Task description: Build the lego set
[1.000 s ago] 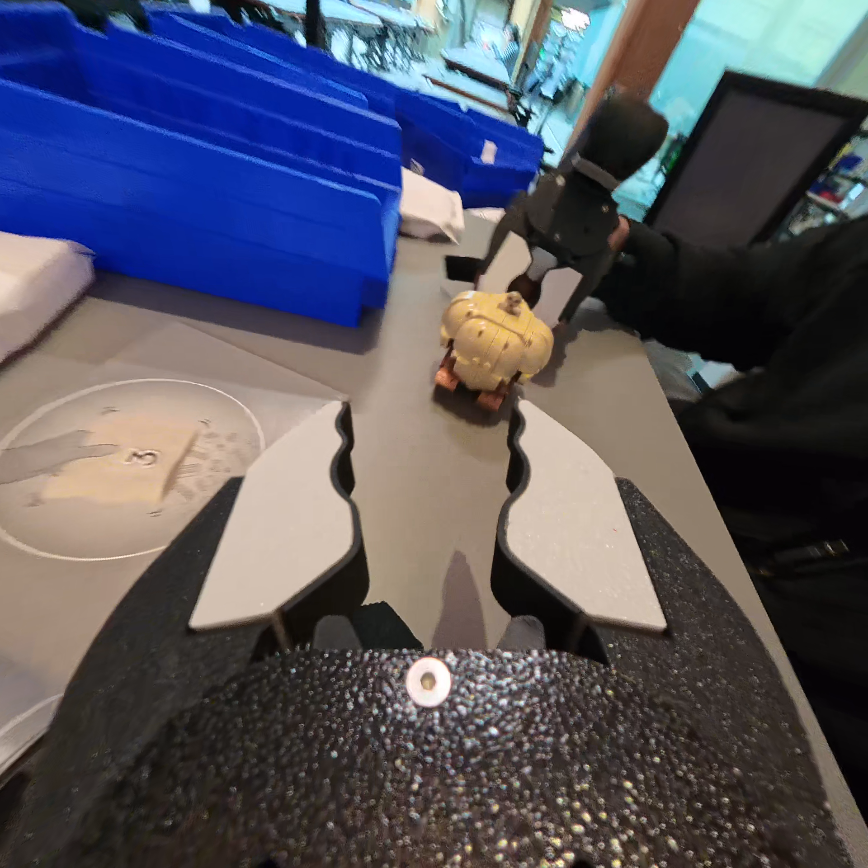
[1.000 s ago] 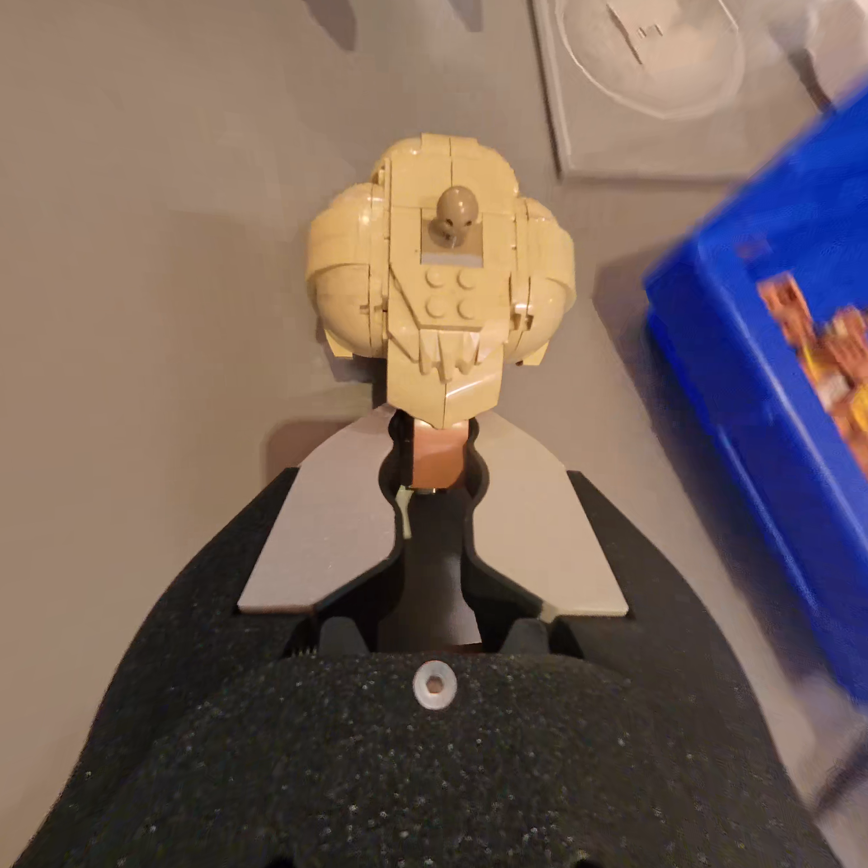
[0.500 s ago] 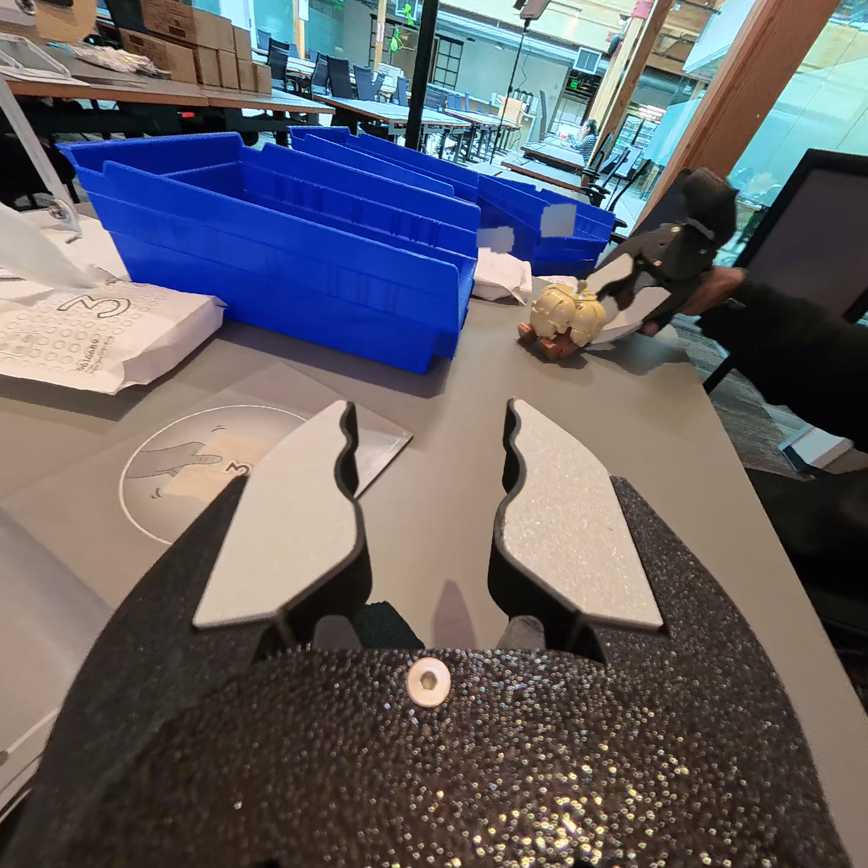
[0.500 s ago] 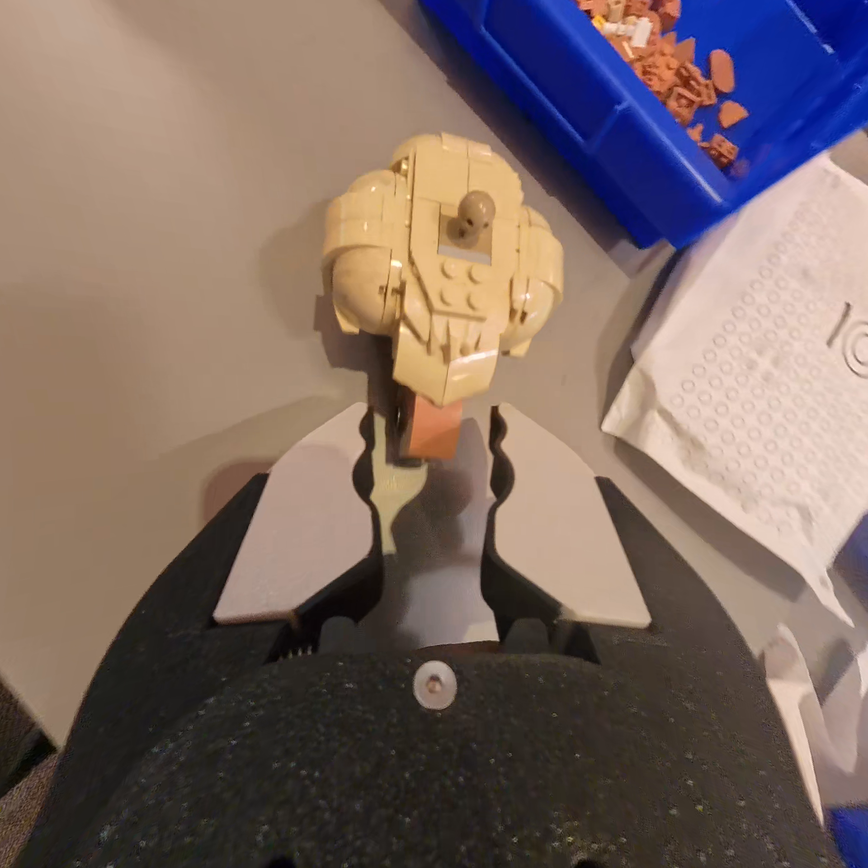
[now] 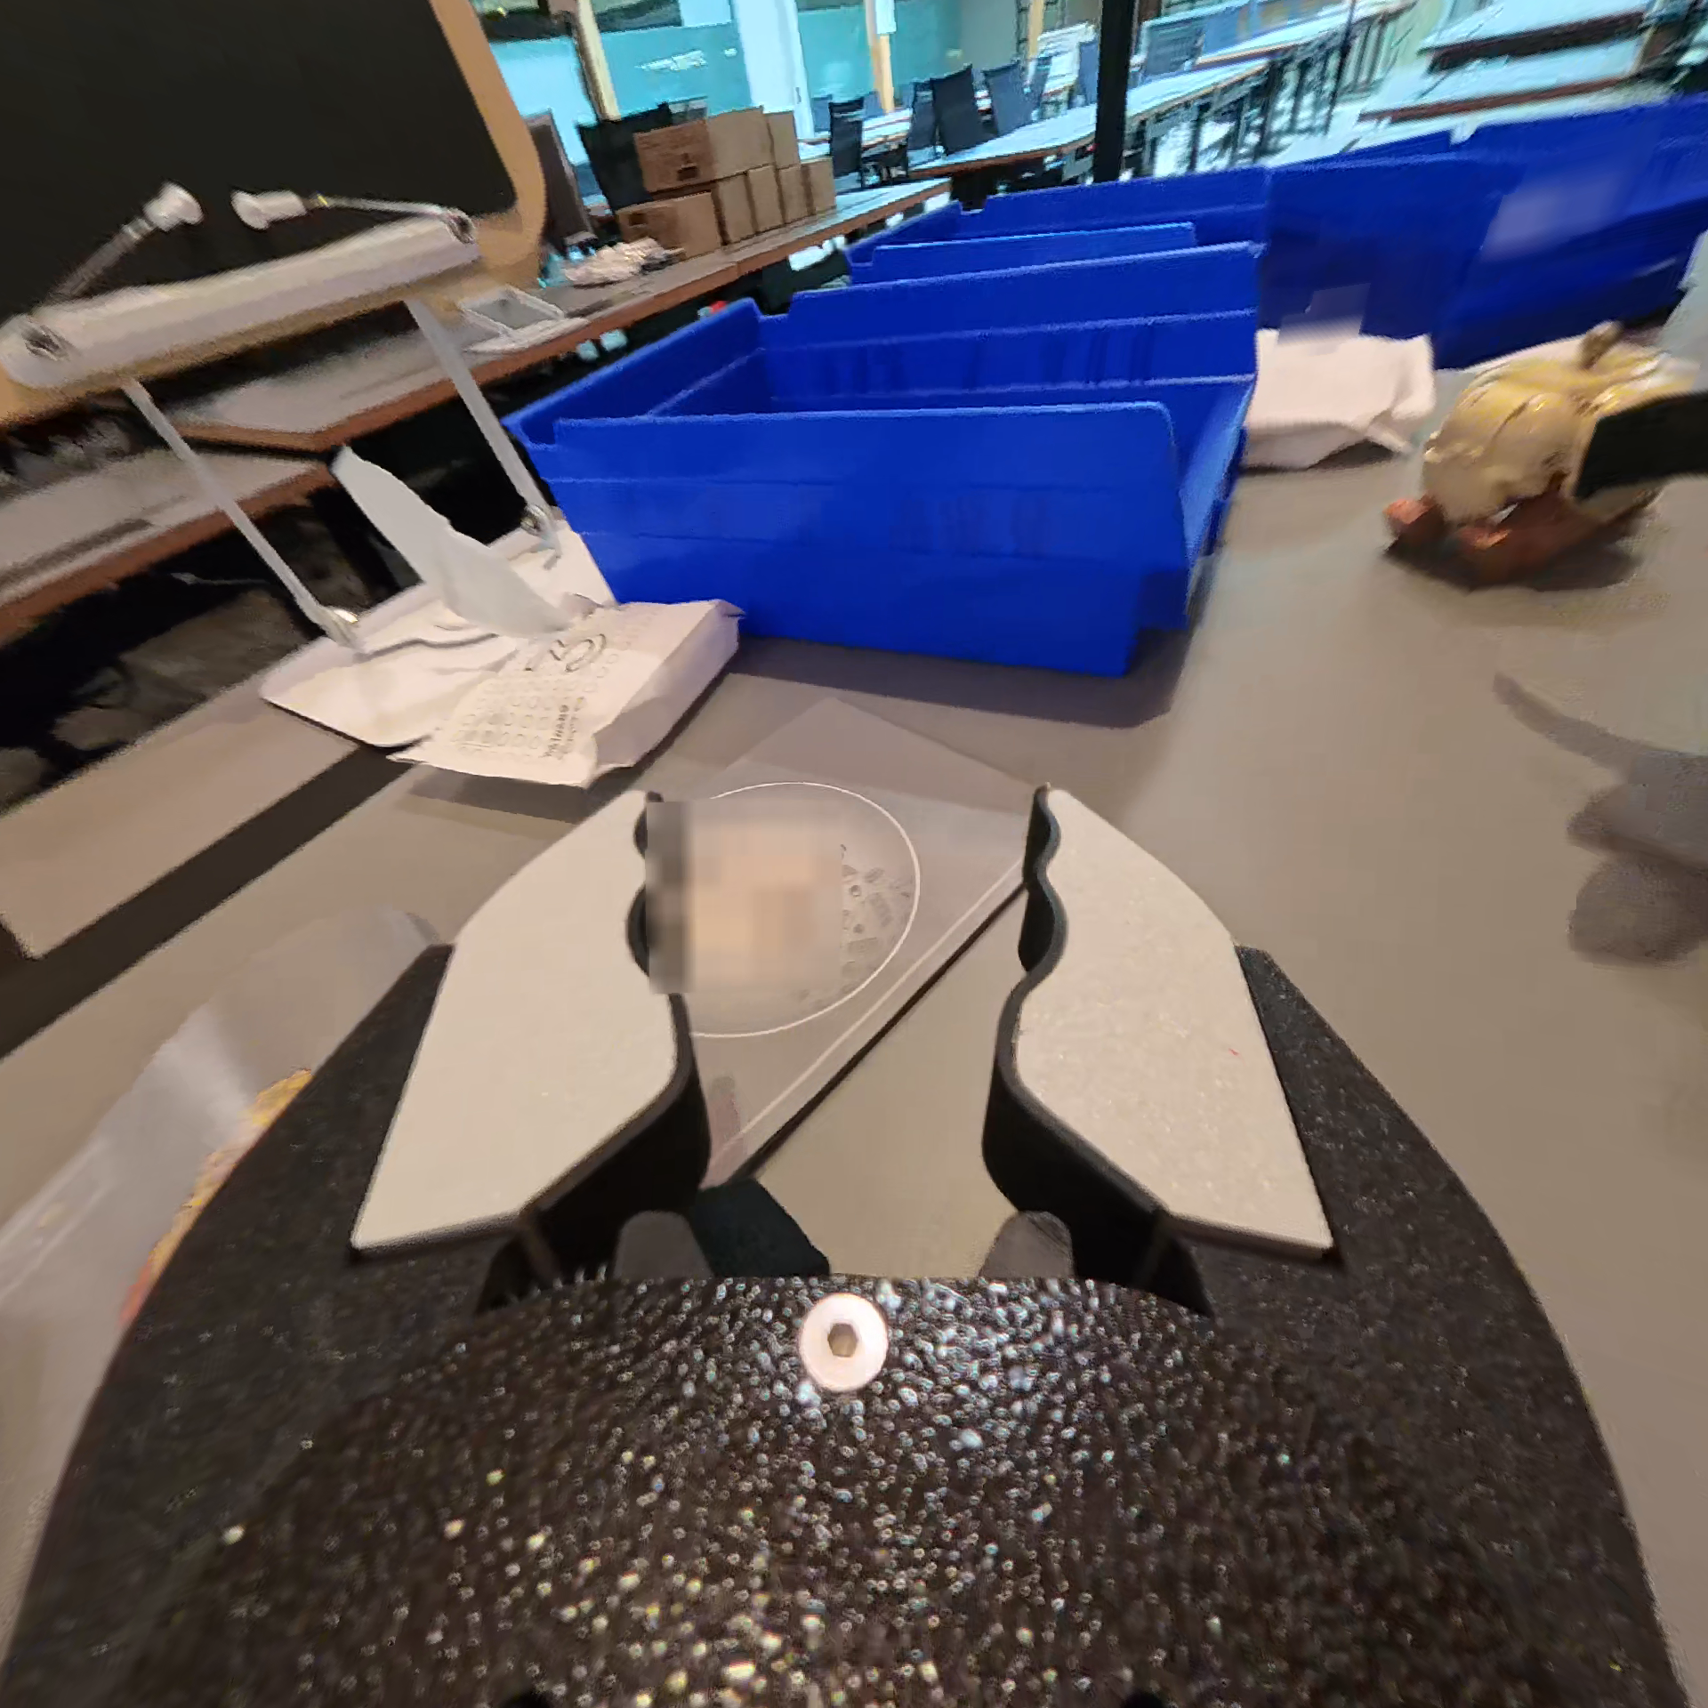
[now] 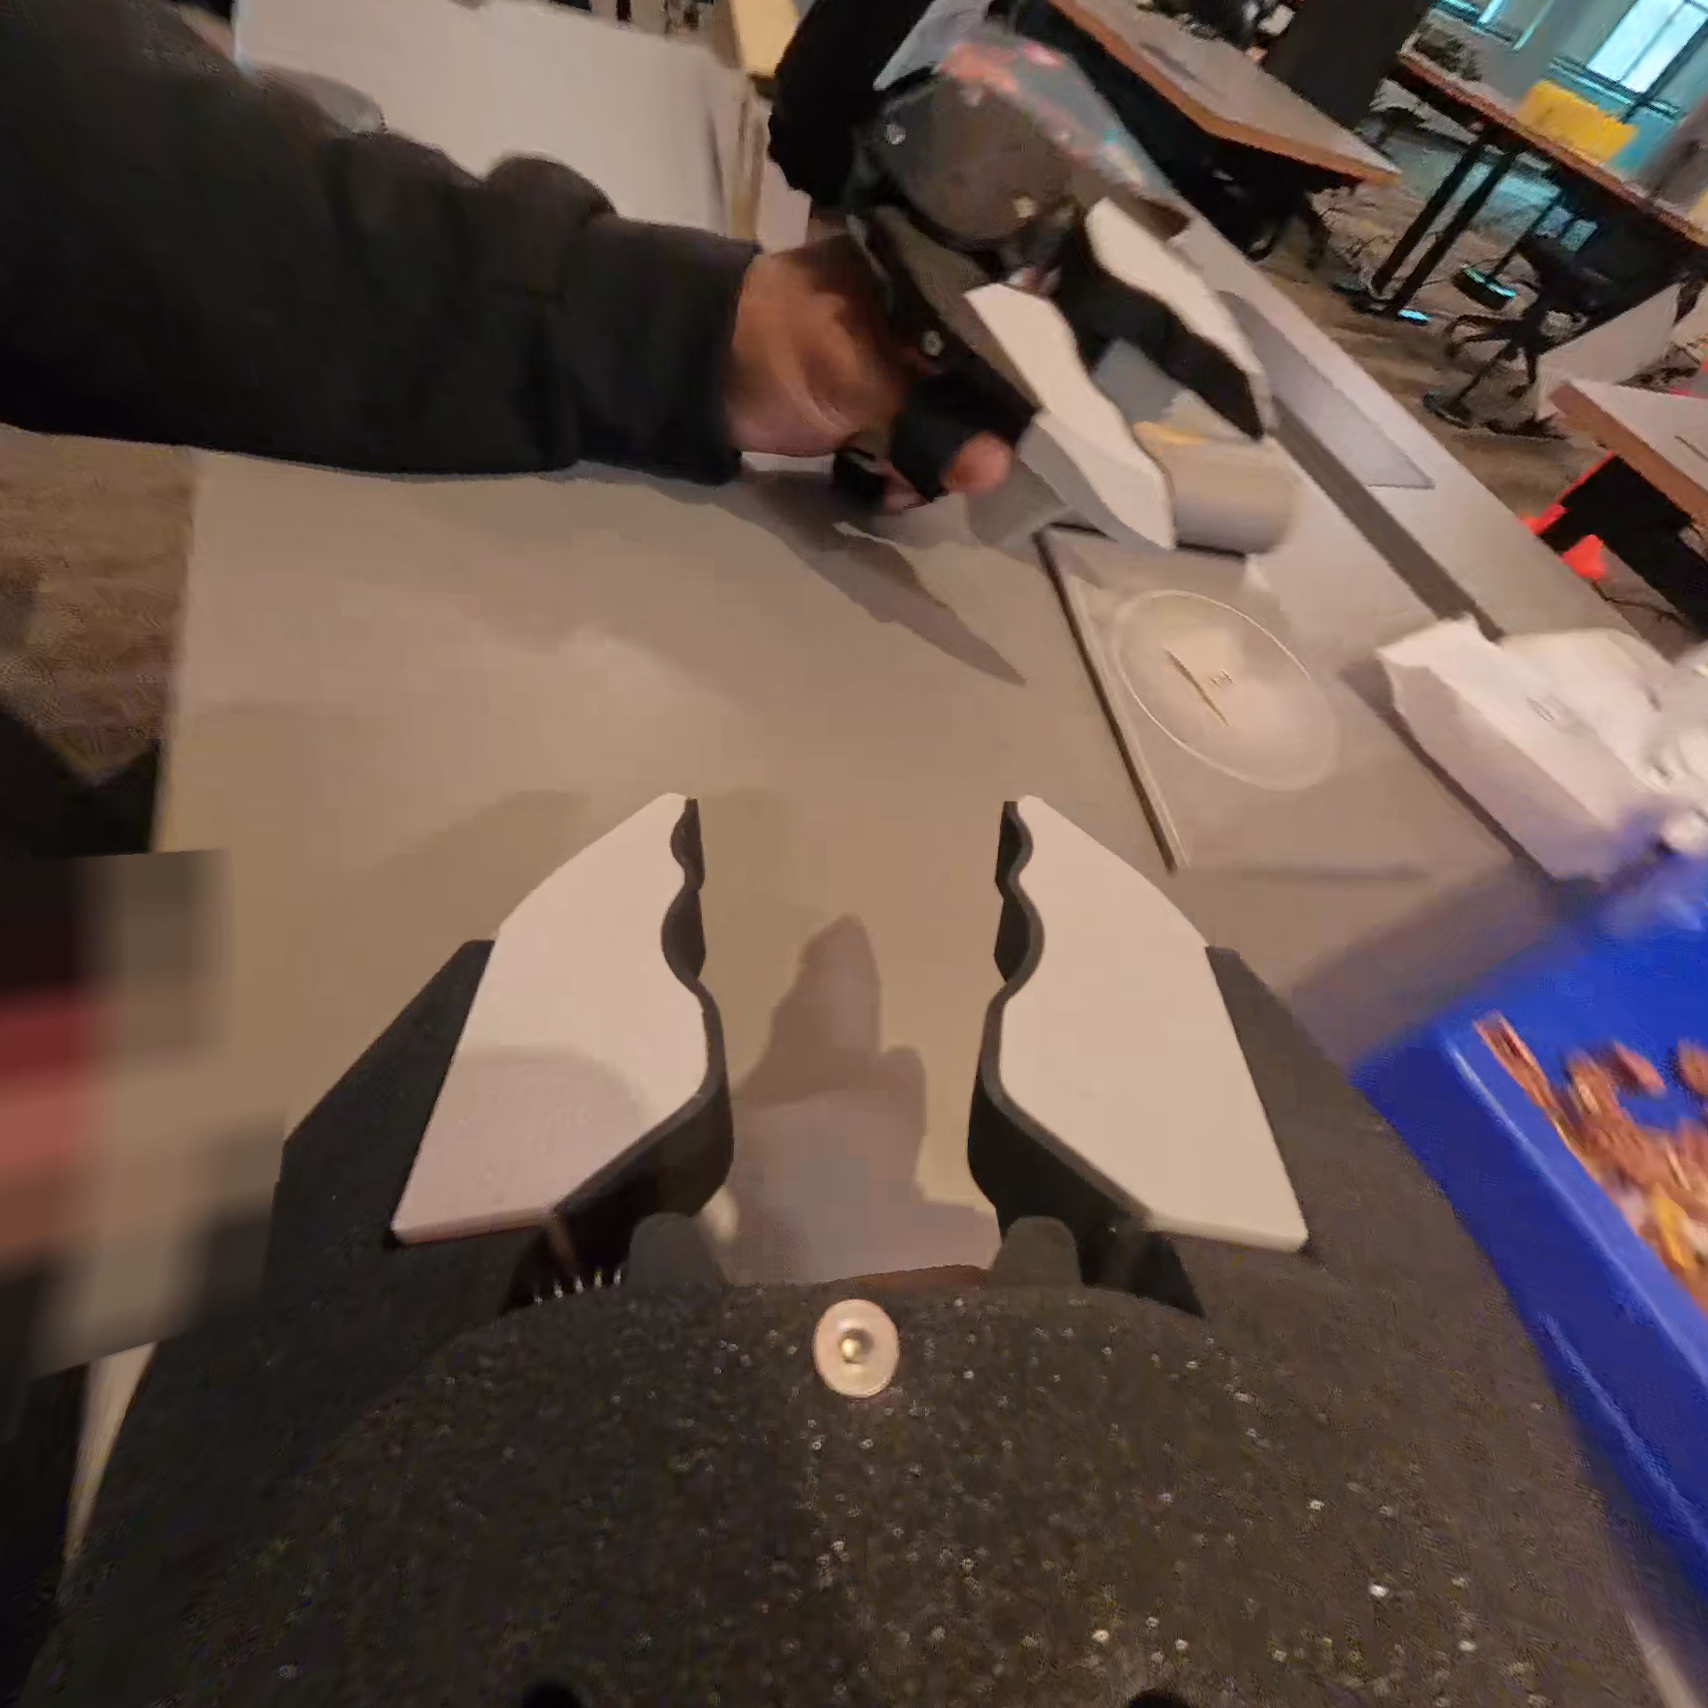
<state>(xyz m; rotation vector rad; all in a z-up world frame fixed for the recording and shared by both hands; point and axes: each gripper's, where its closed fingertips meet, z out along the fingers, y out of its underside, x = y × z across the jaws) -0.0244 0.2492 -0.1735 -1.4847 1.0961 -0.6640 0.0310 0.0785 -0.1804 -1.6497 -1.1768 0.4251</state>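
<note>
While your left gripper point(image 5: 846, 887) hangs over the clear sheet point(image 5: 887, 933) printed with a white circle, its fingers stand wide apart with nothing between them. Your right gripper point(image 6: 848, 887) is spread too, bare above the grey table point(image 6: 555, 665). You have the tan brick model point(image 5: 1534, 453) on brown feet sitting far right on the table, near the blue bins point(image 5: 924, 518). A white paper bag point(image 5: 555, 712) lies left of the bins.
</note>
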